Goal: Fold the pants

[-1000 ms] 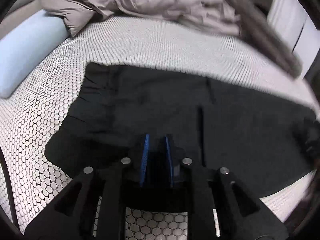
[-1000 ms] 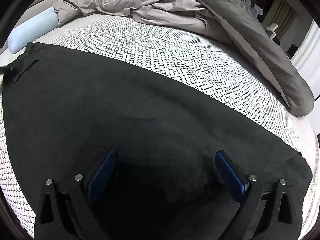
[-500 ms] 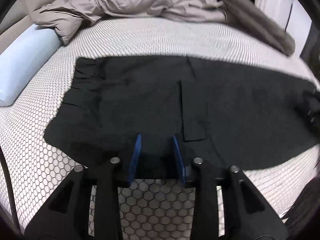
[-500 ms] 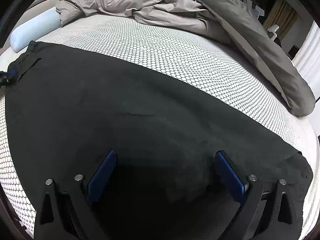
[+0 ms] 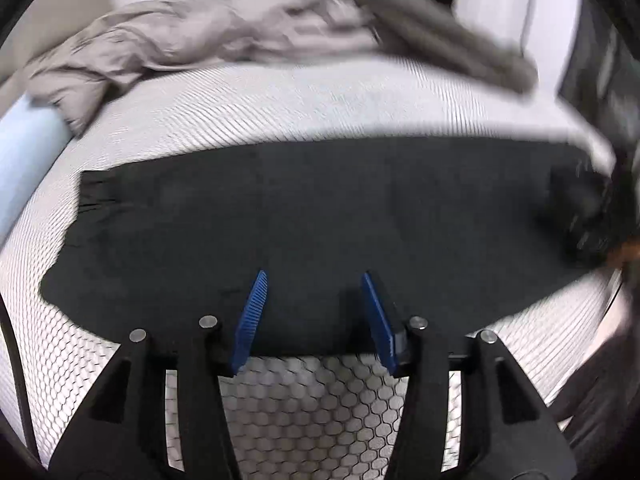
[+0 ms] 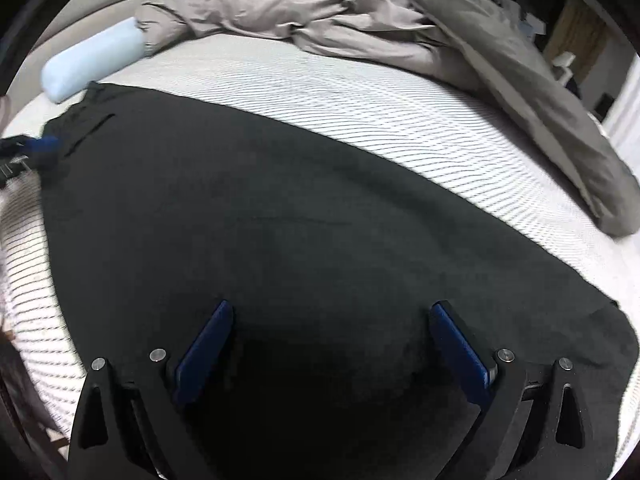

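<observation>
Black pants [image 5: 312,216] lie flat across the bed, waistband to the left. They also fill the right wrist view [image 6: 280,220]. My left gripper [image 5: 314,280] is open and empty, its blue pads over the pants' near edge. My right gripper [image 6: 330,312] is wide open and empty, above the leg part of the pants. The left gripper's blue pad [image 6: 44,146] shows blurred at the far left in the right wrist view, near the waistband. The right gripper [image 5: 588,216] shows as a dark blur at the right of the left wrist view.
The bed has a white honeycomb-patterned sheet [image 5: 304,412]. A crumpled grey duvet [image 6: 360,20] lies along the far side. A light blue bolster pillow [image 6: 92,64] sits at the far left. The bed's edge is at the right.
My left gripper opened, let go of the pants and drew back towards the near edge. The pants now lie flat. My right gripper stayed open and shifted slightly.
</observation>
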{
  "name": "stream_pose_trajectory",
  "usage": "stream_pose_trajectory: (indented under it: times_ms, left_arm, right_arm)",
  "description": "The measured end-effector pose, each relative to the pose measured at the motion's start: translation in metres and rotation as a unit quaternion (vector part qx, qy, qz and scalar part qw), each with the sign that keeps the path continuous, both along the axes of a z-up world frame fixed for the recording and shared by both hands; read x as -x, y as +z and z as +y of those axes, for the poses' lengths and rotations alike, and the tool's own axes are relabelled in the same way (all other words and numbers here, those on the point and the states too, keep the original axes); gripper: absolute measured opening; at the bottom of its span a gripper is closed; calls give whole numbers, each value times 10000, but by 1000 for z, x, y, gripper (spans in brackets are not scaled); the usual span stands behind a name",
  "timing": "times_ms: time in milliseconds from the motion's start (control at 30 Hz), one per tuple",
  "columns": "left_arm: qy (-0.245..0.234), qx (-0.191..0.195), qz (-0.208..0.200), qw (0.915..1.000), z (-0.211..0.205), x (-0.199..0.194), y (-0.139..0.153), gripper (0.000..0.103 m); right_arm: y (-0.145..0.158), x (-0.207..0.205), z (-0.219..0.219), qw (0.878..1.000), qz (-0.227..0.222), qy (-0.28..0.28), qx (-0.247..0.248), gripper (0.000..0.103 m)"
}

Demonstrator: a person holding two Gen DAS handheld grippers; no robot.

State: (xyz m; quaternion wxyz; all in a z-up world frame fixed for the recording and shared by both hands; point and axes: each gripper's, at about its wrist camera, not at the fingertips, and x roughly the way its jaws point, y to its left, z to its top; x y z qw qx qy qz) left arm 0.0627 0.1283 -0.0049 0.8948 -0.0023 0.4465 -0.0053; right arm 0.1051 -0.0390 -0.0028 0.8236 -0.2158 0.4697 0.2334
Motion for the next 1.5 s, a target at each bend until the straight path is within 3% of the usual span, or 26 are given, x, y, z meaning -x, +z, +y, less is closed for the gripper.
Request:
stream_pose_trajectory:
  times_ms: [67,200,400,500,633,767,867,933,1033,1100,1267,1333,1500]
  left_arm:
    - [-94,-121,202,9997,-3,1,-16,50]
    - [-61,131,127,9998,7,15,-13,52]
    - [227,154,-183,9995,4,22,10,52]
    - [170,239,-528,9982,-22,14,30,52]
    - [-423,493,-552,9964,-86,-10,37,52]
    - [-1117,684,-419,9905,-158,-26,33,55]
    - [-1647,703,-193,9837,-216,-33,22,55]
    - [-2003,605,-70,9778,-255,-37,15,55]
    - [-2311,411,154,9719,-288,-41,3,56]
    - [-2367,164,165,9713,-300,-42,-4,61]
    - [-2267,445,267,9726,-288,-53,-10,70]
    - [-2269,438,234,9727,-287,-53,-12,71]
    - [-2237,407,201,9736,-285,-57,-13,72]
  right_arm:
    - [-1,5,-3,10000,21,58,53,100]
    - [2,12,-40,9997,8,-97,207,100]
    - [7,14,-139,9945,-13,-992,334,100]
    - [13,15,-191,9863,-118,-1582,448,100]
    - [14,16,-233,9754,-200,-2109,613,100]
    - [22,24,-227,9733,-319,-2175,659,100]
    - [30,35,-199,9826,-365,-1813,176,100]
    - [28,43,-184,9886,-246,-1478,-139,100]
    - [13,45,-165,9933,-209,-1114,227,100]
    - [13,43,-177,9927,-166,-1196,66,100]
    - [15,35,-262,9720,-362,-2318,94,100]
    - [14,32,-307,9579,-361,-2837,-249,99]
    - [29,41,-341,9448,-405,-3092,-1006,98]
